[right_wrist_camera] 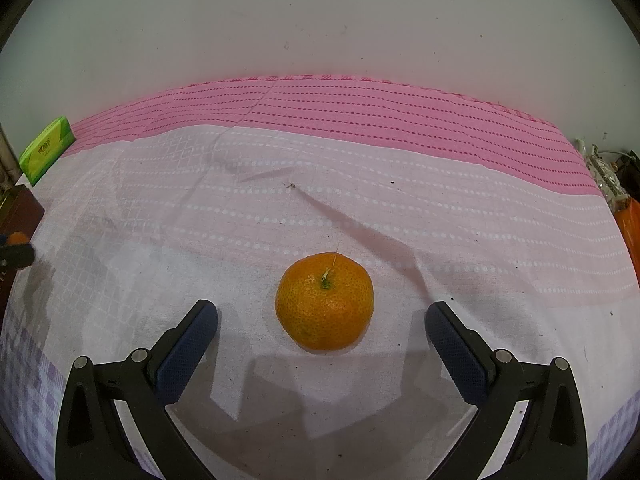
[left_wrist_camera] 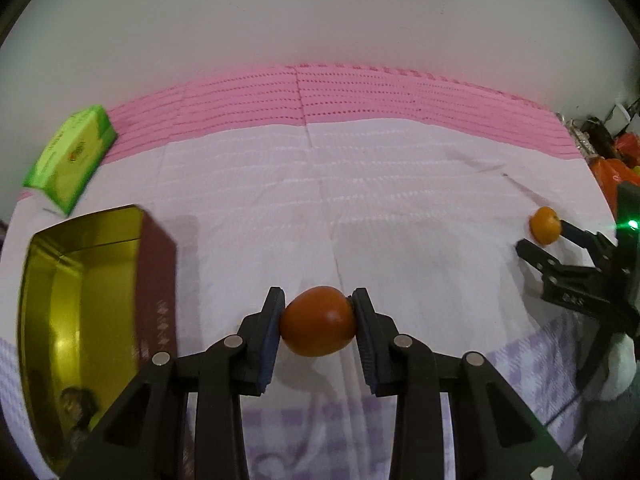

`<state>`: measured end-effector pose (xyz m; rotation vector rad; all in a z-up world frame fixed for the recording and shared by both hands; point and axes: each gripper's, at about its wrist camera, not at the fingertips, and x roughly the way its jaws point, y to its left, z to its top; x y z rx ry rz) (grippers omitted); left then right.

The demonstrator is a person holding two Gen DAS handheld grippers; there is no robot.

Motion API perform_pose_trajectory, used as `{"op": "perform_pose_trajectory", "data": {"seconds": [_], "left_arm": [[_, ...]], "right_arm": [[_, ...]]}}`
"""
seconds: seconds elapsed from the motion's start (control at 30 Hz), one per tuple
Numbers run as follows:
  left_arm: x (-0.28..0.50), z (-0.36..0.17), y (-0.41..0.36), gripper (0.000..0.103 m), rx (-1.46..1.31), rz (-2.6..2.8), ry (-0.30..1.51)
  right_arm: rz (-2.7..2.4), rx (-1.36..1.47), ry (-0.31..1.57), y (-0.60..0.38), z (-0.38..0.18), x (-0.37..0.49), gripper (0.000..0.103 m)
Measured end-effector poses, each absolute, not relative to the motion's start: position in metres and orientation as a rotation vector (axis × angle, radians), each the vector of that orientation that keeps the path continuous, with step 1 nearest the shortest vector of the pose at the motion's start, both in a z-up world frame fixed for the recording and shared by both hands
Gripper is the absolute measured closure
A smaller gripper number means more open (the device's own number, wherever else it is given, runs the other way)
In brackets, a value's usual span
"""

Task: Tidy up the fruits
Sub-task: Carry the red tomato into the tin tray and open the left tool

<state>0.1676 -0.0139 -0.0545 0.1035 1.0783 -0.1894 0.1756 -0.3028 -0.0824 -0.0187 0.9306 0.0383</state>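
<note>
Pinching a reddish fruit [left_wrist_camera: 318, 321] between left gripper [left_wrist_camera: 318, 324] fingers [left_wrist_camera: 269, 336], pads pressed on opposite sides, bottom centre of the left view, lifted off the cloth [left_wrist_camera: 360, 208]. Tin [left_wrist_camera: 86, 268] open at lower left, likely the destination, mouth up to receive fruit. Green pack [left_wrist_camera: 72, 154] at upper left, well apart. Right gripper [right_wrist_camera: 322, 324] spread wide, straddling a tangerine [right_wrist_camera: 325, 301] resting on the cloth at lower centre of the right view, pads not touching, seemingly poised for a grasp.
</note>
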Motion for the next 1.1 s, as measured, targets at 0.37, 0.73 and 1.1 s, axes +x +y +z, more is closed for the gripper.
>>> {"op": "perform_pose_trajectory", "data": {"seconds": [0.37,0.73,1.1], "left_arm": [[0.126,-0.013,0.031,0.072,0.050,-0.121,1.033],[0.097,-0.002,0.110,0.072,-0.015,0.040,1.027],[0.081,-0.009,0.168,0.072,-0.088,0.164,1.041]], "right_arm": [[0.038,-0.019,0.930,-0.303,-0.083,0.175,0.000],[0.037,-0.019,0.930,-0.303,-0.083,0.175,0.000],[0.037,-0.019,0.930,-0.303,-0.083,0.175,0.000]]}}
